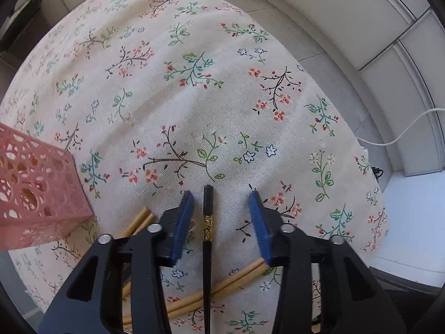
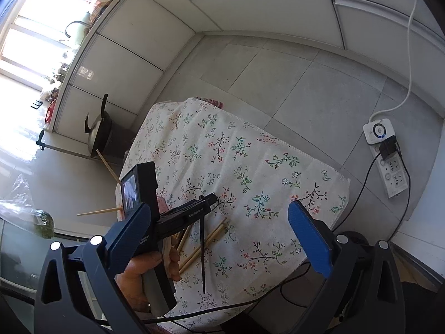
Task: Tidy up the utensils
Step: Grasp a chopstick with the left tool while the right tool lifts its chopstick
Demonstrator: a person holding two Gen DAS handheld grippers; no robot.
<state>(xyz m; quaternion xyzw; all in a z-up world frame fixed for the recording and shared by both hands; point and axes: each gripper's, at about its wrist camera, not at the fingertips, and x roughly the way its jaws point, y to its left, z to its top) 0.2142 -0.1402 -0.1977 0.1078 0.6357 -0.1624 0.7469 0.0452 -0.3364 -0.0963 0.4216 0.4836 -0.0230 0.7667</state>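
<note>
The left gripper (image 1: 224, 203) hangs low over a table covered by a floral tablecloth (image 1: 194, 89), its blue-padded jaws spread apart with nothing pinched between them. A black chopstick (image 1: 207, 239) with a gold band lies on the cloth in the gap between the two pads, touching neither, its blunt end pointing away from the camera. It crosses over a pair of bamboo chopsticks (image 1: 222, 284) lying side by side beneath the gripper; the ends of another bamboo pair (image 1: 141, 218) show by the left finger. A pink perforated basket (image 1: 33, 183) sits on the cloth to the left, near the chopsticks but apart from them. In the right wrist view, the right gripper (image 2: 222, 239) is held higher above the table, its jaws wide apart and holding nothing. On the grey tiled floor beside the table lies a white power strip (image 2: 386, 158).
</note>
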